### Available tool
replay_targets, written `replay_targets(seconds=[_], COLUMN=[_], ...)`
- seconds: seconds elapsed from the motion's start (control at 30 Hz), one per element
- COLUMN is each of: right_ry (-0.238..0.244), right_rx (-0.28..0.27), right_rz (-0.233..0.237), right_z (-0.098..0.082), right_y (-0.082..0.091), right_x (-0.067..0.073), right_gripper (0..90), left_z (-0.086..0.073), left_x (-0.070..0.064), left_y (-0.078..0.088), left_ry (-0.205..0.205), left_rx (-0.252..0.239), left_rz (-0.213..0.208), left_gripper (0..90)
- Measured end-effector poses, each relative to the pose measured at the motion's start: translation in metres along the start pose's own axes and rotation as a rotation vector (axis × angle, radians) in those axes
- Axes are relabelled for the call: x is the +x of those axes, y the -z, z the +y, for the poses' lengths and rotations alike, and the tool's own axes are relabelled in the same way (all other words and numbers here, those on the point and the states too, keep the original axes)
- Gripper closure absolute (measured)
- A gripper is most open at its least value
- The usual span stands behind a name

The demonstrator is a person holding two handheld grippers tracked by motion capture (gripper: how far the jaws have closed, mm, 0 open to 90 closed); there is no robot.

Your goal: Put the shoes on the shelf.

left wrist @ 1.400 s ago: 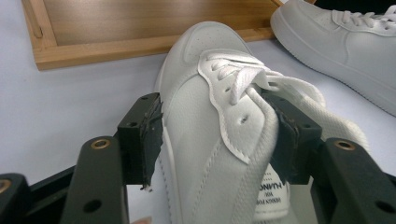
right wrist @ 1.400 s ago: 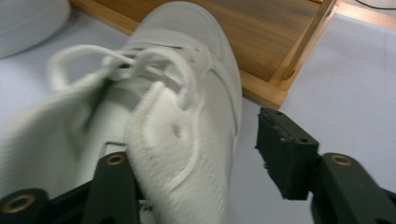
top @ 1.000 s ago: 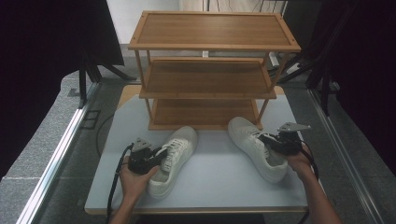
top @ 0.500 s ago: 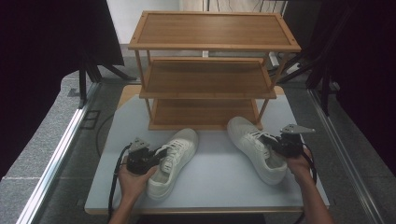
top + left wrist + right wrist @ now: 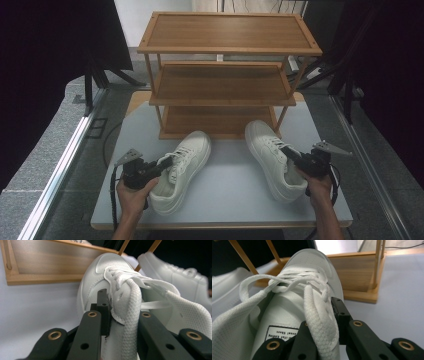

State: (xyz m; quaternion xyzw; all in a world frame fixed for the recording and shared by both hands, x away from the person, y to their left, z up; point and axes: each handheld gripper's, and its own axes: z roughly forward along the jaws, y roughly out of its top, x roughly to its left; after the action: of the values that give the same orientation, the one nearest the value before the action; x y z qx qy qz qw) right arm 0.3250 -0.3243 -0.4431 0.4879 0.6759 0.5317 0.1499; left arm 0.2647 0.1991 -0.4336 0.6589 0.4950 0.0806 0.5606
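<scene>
Both white mesh-collared sneakers (image 5: pixel 181 167) (image 5: pixel 274 157) forward, clamped.

Both sneakers in front of the wooden rack (image 5: pixel 225 90) are plain white: my left sneaker (image 5: pixel 182 167), my right sneaker (image 5: pixel 272 157) (woven-textured laces); my jaws are black, the table (image 5: pixel 225 200) pale grey.

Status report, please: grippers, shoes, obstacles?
Left gripper shut on left shoe collar. Right gripper shut on right shoe collar. Rack just ahead, shelves bare.
</scene>
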Motion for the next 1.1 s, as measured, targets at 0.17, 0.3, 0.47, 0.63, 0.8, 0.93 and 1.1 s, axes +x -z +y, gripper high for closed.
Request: replay_targets(seconds=[0.17,0.3,0.47,0.63,0.8,0.93,1.1], right_ry=[-0.029,-0.049,-0.112,-0.171,-0.198,-0.210,-0.234], right_rx=[-0.013,-0.023,-0.042,-0.062,-0.095,-0.111,-0.137], right_rz=[0.025,0.046,0.092,0.141,0.160,0.168,0.190], right_z=[-0.004,-0.006,-0.009,-0.008,-0.006,-0.005,0.000], right_y=[0.004,0.005,0.000,-0.001,0.002,0.004,0.007], right_x=[0.005,0.008,0.012,0.015,0.018,0.019,0.023], right_gripper=[82.8,82.8,82.8,82.9,82.8,82.8,82.8], left_z=[0.002,0.004,0.006,0.007,0.009,0.015,0.023], left_x=[0.002,0.000,0.000,-0.002,-0.001,-0.003,-0.007], left_y=[0.009,0.014,0.018,0.020,0.021,0.021,0.020], left_ry=[0.048,0.068,0.092,0.097,0.123,0.120,0.119], left_rx=[-0.058,-0.102,-0.140,-0.161,-0.174,-0.185,-0.196], left_rz=[-0.037,-0.063,-0.103,-0.117,-0.144,-0.155,-0.163], left_gripper=[80.2,80.2,80.1,80.1,80.0,80.0,80.0])
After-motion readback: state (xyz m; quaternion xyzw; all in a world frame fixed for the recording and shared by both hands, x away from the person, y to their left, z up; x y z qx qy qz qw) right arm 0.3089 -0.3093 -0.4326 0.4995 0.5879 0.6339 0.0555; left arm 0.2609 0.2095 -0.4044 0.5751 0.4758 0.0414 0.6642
